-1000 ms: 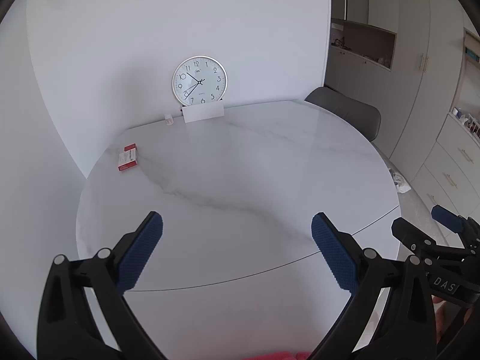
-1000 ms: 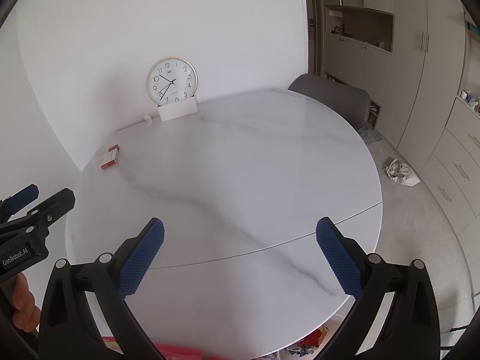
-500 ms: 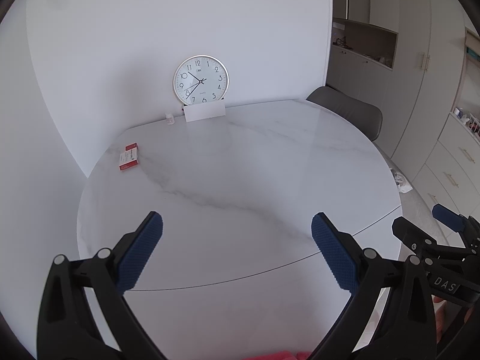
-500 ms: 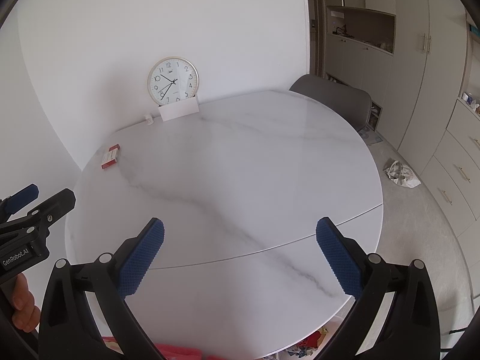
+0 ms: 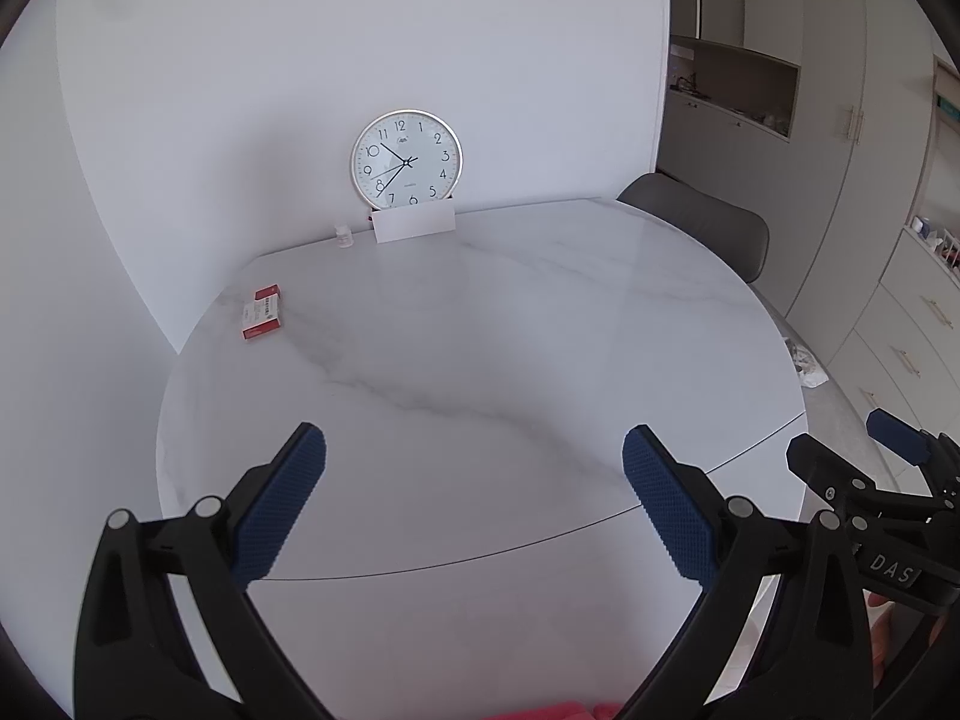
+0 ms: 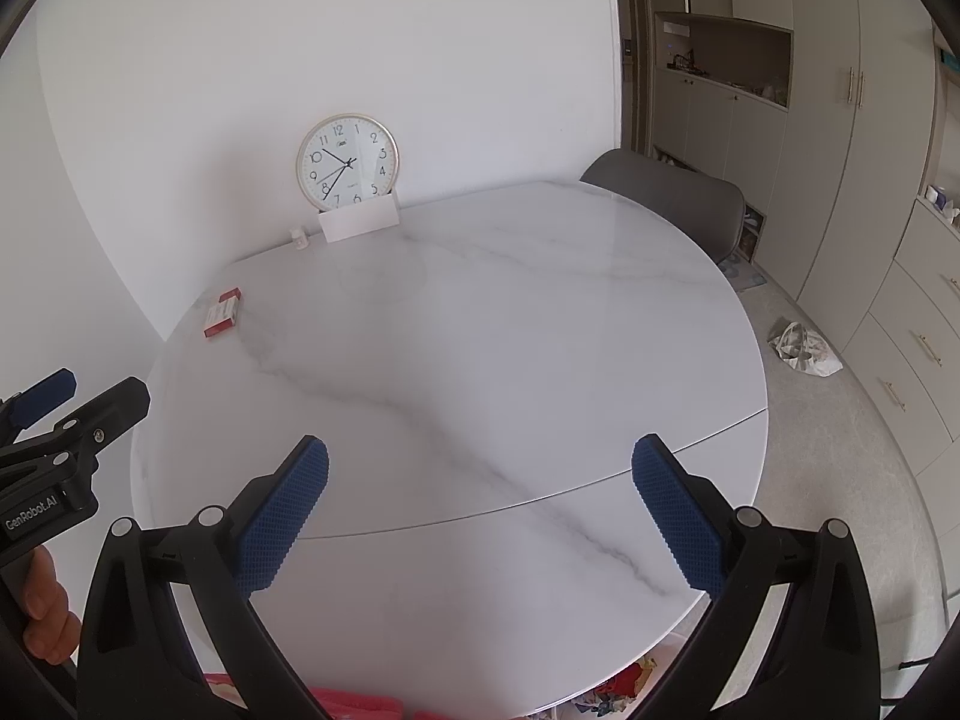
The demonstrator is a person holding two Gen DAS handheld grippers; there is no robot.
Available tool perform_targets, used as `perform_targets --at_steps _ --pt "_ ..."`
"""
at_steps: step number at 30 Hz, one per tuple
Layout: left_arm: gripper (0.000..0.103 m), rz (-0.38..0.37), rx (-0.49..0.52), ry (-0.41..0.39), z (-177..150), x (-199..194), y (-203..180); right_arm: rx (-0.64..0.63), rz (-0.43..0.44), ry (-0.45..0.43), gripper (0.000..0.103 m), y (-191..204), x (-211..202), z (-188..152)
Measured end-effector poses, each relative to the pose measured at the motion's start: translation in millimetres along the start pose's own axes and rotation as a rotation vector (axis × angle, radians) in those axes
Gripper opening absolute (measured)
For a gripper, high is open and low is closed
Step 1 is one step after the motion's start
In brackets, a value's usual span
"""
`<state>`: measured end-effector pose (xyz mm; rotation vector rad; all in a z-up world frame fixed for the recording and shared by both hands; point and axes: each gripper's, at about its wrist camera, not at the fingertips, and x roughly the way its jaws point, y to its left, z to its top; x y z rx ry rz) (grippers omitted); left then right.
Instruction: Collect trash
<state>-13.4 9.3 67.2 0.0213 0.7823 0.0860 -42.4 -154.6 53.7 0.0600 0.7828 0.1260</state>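
Left wrist view: the left gripper (image 5: 474, 480) hangs above the near part of the round marble table (image 5: 600, 312), its fingers wide apart and holding nothing. One red-and-white carton (image 5: 262, 312) lies flat near the far-left rim, well apart from the gripper. By the wall stand one clock (image 5: 407, 159), one white card (image 5: 414, 223) leaning at its foot, and one small white bottle (image 5: 344, 236) just beside the card. One grey chair (image 5: 702, 222) sits behind the table. The right gripper (image 5: 882, 456) shows at the right edge; only part of it is visible here.

Risk, as judged: which item counts as trash is unclear. The carton looks intact, so taking it could be an error. Reaching far could knock the clock or bottle.

Right wrist view: the right gripper (image 6: 480, 486) also has its fingers spread, empty. One crumpled white bag (image 6: 804, 348) lies on the floor right of the table, the likeliest trash. Coloured scraps (image 6: 618, 690) show under the near rim; their count cannot be told. Stooping for either could strike the table edge.
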Motion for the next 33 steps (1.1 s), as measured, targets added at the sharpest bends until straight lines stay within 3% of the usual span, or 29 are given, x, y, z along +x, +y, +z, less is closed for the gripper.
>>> perform_targets --at_steps 23,33 --pt "0.095 -0.019 0.011 -0.005 -2.8 3.0 3.5 -0.007 0.001 0.013 0.101 -5.0 1.6 -5.5" --pt "0.095 -0.038 -0.026 0.057 -2.6 13.8 6.8 -0.006 -0.002 0.021 0.101 -9.3 1.8 -11.2"
